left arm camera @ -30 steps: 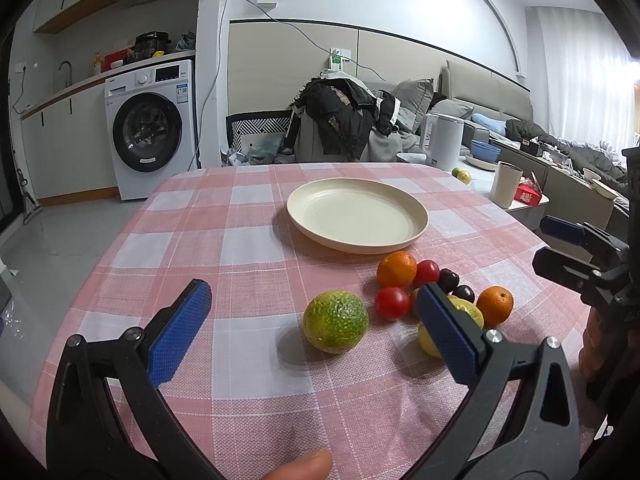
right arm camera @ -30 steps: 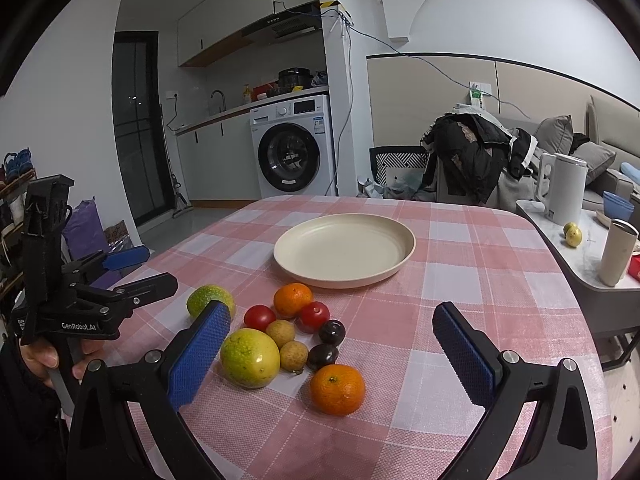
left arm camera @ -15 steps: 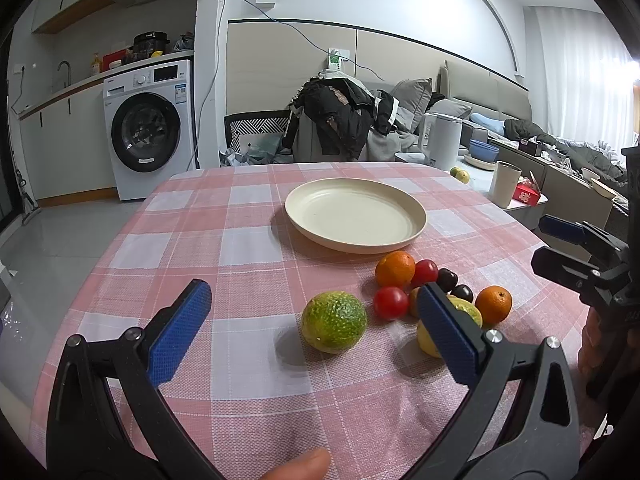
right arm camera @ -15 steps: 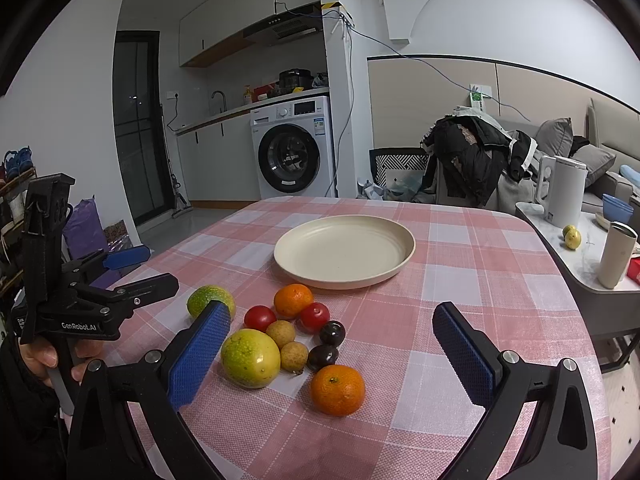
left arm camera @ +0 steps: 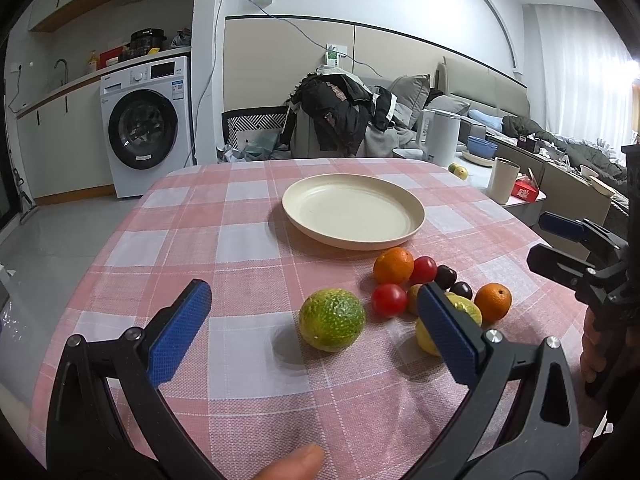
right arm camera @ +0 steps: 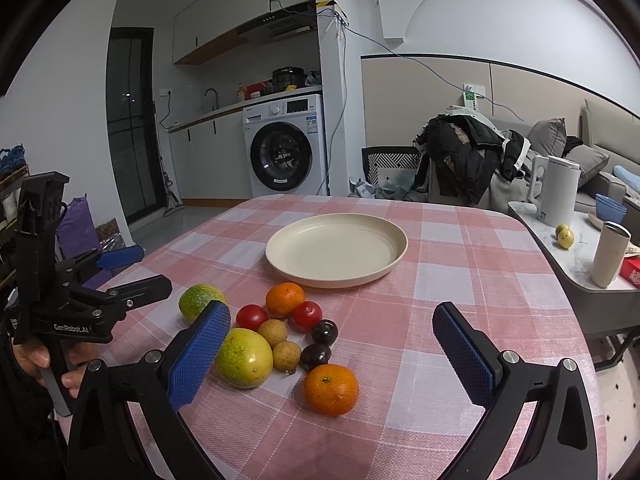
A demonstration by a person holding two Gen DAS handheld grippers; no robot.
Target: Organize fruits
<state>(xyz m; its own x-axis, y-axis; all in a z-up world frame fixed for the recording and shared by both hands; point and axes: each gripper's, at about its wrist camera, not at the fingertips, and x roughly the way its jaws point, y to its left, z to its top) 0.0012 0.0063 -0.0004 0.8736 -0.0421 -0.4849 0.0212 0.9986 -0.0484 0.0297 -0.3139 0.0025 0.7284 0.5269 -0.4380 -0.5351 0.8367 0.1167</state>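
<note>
Now, your left gripper [left arm camera: 312,322] hovers low over the pink checked tablecloth [left arm camera: 240,240] with its blue-padded jaws spread wide and nothing between them. Just ahead of it lies the mottled green citrus [left arm camera: 332,319], a little apart from the rest of the fruit.

To its right the cluster begins: a red cherry tomato [right arm camera: 251,317], a mandarin [right arm camera: 285,299] behind it, a second cherry tomato [right arm camera: 307,315], two tan longans [right arm camera: 272,332] touching each other, and two dark plums [right arm camera: 324,331]. The large yellow-green fruit [right arm camera: 243,358] sits at the near edge of the group, partly behind your right gripper's left pad, and a second mandarin [right arm camera: 330,389] rests closest to you.

The cream plate [right arm camera: 394,254] stands beyond the fruit, bare, near the table's middle.

Your right gripper [right arm camera: 332,354] is also opened wide and holds nothing, poised above the near side of the cluster. Further right, a side table [right arm camera: 576,268] carries a white kettle [right arm camera: 556,190] and a tumbler [right arm camera: 610,254].
</note>
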